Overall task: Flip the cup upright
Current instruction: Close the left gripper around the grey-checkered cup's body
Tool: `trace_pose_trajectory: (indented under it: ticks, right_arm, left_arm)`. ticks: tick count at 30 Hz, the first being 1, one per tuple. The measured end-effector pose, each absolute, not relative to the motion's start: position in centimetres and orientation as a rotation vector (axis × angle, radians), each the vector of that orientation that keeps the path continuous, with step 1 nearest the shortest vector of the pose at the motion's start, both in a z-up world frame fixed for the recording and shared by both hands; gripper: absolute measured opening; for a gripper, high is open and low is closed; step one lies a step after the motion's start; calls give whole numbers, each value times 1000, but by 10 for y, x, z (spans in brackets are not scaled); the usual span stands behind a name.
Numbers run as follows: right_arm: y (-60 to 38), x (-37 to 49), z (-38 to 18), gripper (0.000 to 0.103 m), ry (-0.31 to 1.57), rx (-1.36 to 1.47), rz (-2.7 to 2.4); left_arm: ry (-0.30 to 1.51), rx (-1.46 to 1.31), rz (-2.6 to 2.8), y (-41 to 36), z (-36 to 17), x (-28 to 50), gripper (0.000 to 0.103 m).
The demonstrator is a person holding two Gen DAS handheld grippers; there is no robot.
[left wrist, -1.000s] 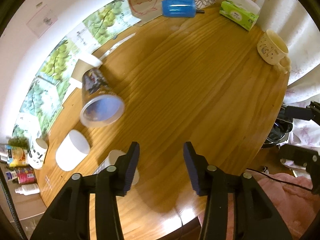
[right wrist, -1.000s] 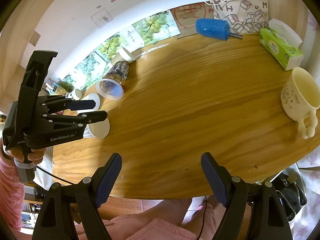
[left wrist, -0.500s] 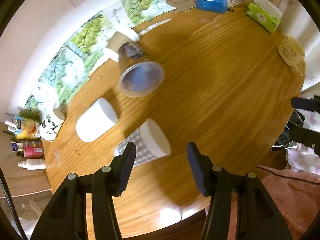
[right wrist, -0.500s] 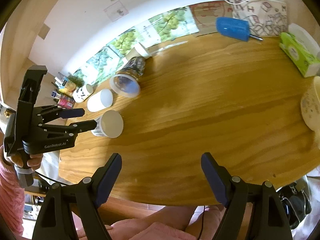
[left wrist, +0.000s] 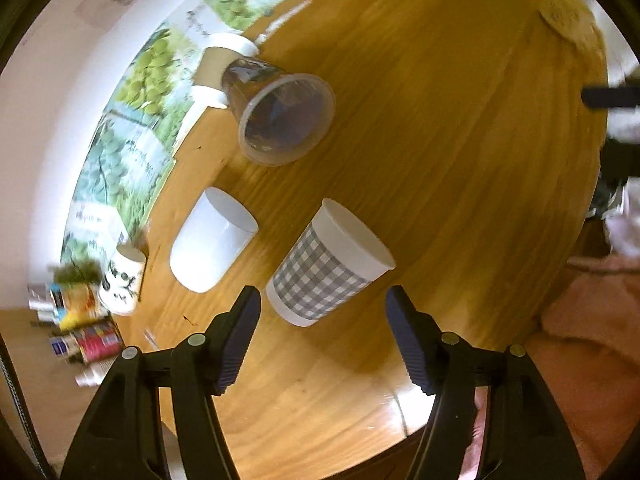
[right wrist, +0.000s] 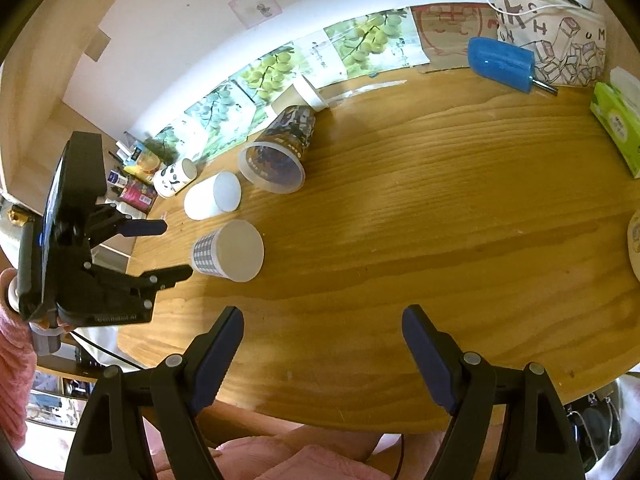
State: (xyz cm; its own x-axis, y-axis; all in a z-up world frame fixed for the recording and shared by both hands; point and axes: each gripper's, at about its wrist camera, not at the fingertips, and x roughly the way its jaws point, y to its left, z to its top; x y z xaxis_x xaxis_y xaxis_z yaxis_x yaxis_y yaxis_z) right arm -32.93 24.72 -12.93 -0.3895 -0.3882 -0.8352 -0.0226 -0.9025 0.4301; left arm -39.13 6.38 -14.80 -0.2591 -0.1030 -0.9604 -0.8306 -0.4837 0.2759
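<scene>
Left gripper (left wrist: 322, 334) gapes just short of the checked cup (left wrist: 326, 266) lying near the table (left wrist: 460, 152) edge, right gripper (right wrist: 322, 350) open, idle; cup may roll off, seemingly.

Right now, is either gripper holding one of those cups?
No. Both are open and empty. The left gripper is lined up just short of the checked cup; the right gripper hangs over bare table.

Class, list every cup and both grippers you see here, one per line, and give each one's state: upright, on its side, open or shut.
Checked cup: on its side.
Plain white cup: on its side.
Clear printed cup: on its side.
Brown paper cup: on its side.
Panda cup: on its side.
Left gripper: open, empty.
Right gripper: open, empty.
</scene>
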Motion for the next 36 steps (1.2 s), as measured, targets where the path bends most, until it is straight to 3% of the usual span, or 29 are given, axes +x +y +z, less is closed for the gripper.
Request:
trace_pose_trajectory:
  ticks: [10,36]
  right_arm:
    - [238,-352,-139,82,-588,1605,-2411]
    - [232,-378,-161,82,-694,1718,-2447]
  left_arm:
    - [1288,-1425,1635,62,-177,-406,69]
    - [1276,-1398,1365,76,-212,-423,66]
